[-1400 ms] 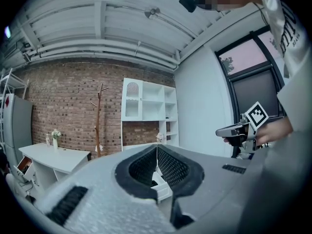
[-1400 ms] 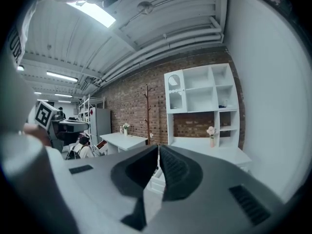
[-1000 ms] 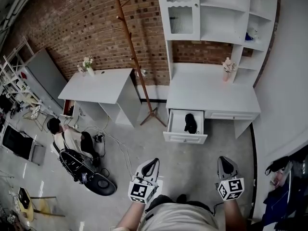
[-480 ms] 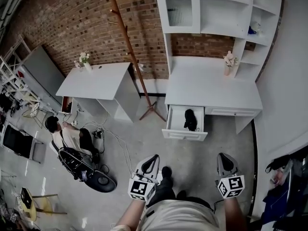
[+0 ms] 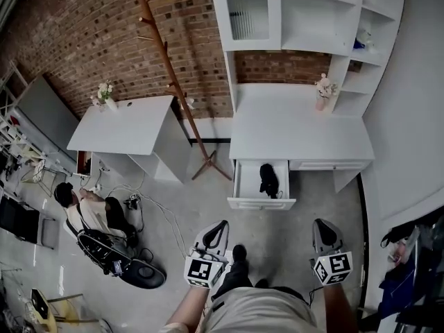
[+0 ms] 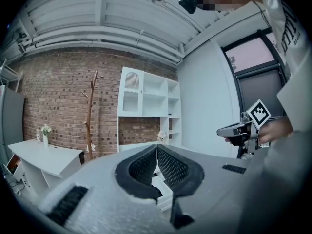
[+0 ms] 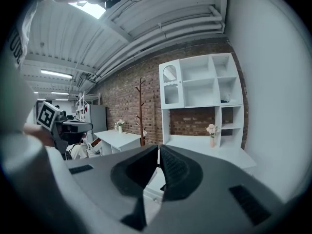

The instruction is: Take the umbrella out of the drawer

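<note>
Nearest me, my left gripper (image 5: pixel 219 227) and right gripper (image 5: pixel 321 226) sit side by side, well apart, each with its jaws pressed together on nothing; beyond them, across the grey floor (image 5: pixel 277 238), 1 drawer (image 5: pixel 261 203) stands pulled out of the white desk (image 5: pixel 298 134); the black umbrella (image 5: pixel 268 179) lies inside it, slightly right of middle.

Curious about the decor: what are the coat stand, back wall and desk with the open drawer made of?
Coat stand: likely wood, brown with branch-like pegs.
Back wall: bare brick, mortar lines showing.
Desk: smooth matte white, probably painted wood or board.
</note>
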### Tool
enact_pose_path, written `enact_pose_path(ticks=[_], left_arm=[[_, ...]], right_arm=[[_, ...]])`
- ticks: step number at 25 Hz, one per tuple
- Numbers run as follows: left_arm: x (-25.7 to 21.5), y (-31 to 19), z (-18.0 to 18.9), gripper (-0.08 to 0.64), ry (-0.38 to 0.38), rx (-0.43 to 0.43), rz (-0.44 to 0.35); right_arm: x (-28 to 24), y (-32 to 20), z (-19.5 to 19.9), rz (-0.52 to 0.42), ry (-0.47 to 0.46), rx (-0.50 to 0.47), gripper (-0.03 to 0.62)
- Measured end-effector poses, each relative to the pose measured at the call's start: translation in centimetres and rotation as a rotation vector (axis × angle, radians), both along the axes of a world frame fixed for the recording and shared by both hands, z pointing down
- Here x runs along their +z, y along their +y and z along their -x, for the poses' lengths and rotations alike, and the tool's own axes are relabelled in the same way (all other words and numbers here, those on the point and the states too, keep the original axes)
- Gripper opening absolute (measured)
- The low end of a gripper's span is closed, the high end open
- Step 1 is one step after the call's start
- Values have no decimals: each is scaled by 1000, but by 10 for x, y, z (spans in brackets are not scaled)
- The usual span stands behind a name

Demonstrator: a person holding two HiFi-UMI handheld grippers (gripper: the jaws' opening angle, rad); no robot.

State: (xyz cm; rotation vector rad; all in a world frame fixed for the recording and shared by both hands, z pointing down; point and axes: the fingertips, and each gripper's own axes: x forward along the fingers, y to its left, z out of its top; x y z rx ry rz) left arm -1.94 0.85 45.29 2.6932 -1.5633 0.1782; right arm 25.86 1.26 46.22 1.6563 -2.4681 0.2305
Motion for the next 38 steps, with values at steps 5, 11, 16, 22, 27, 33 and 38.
enact_pose_path(ticks=[5, 11, 16, 22, 27, 33, 38], left_arm=[[0, -39, 11, 25, 14, 26, 18], [1, -88, 27, 25, 9, 70, 14], [6, -126, 38, 25, 7, 108, 23], [9, -164, 53, 25, 16, 158, 22], [9, -185, 63, 25, 32, 192, -1], [15, -195, 67, 25, 43, 199, 20], [17, -197, 68, 26, 51, 197, 20]], right_arm=[[-1, -29, 16, 10, 9, 20, 31], [-6, -67, 33, 16, 19, 58, 31], [-11, -97, 48, 15, 34, 86, 31], [-13, -127, 72, 13, 54, 109, 31], [-19, -144, 89, 1, 67, 121, 31], [-17, -154, 100, 4, 79, 115, 31], [-14, -160, 106, 11, 79, 103, 31]])
